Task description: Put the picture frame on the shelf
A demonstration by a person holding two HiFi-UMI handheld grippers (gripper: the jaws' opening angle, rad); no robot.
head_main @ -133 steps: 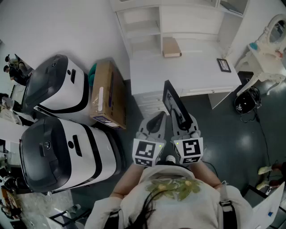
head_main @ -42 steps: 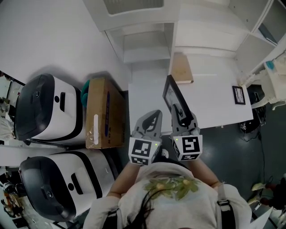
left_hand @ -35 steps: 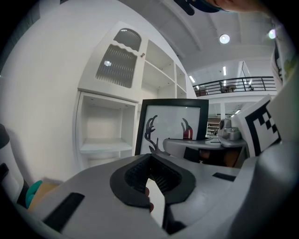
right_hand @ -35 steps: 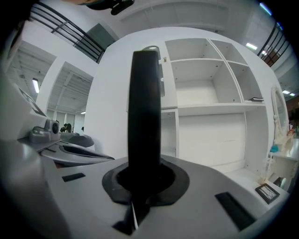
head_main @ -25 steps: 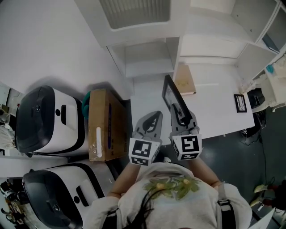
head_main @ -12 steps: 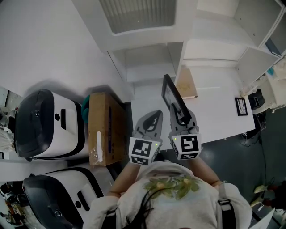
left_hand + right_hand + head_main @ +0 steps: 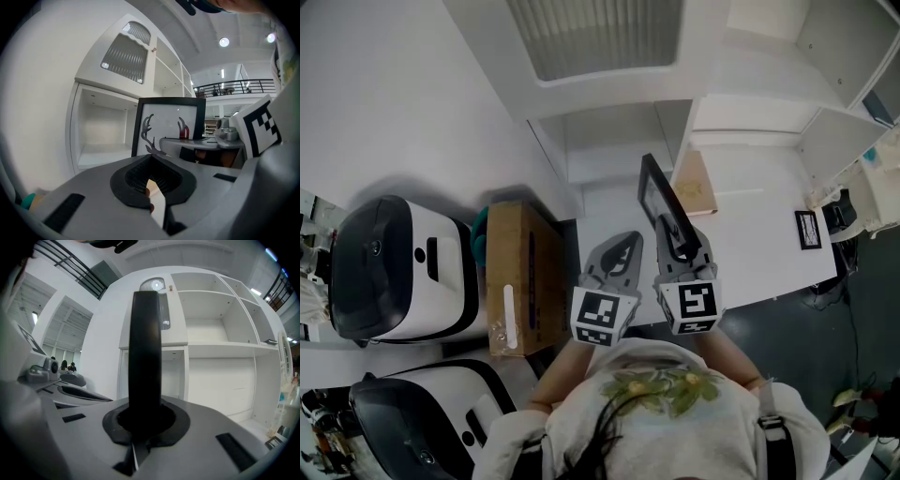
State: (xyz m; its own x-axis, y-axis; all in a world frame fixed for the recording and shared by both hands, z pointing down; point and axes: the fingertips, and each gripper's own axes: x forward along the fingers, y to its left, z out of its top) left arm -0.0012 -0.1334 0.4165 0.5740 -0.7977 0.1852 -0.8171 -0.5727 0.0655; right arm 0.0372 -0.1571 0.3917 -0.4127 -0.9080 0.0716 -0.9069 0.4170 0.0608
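Observation:
A black picture frame [image 7: 660,201] with a deer drawing stands upright on edge, pinched at its lower edge by my right gripper [image 7: 681,251]. In the right gripper view the frame's dark edge [image 7: 146,352] rises straight out of the shut jaws of the right gripper [image 7: 144,423]. Beside it on the left, my left gripper [image 7: 623,251] is shut with nothing in it. In the left gripper view its tips [image 7: 152,155] meet in front of the frame's picture side [image 7: 168,123]. The white shelf unit [image 7: 609,141] is just ahead, and its open compartment [image 7: 101,136] shows behind the frame.
A white desk top [image 7: 759,220] lies under the shelves, with a tan flat book [image 7: 695,184] and a small black frame [image 7: 807,230] on it. A cardboard box [image 7: 520,281] and two white-and-black machines [image 7: 394,267] stand on the floor at the left. More open shelves [image 7: 220,333] rise at the right.
Both grippers and the frame have come closer to the shelf unit, which now fills more of the head view. The grip on the frame is unchanged.

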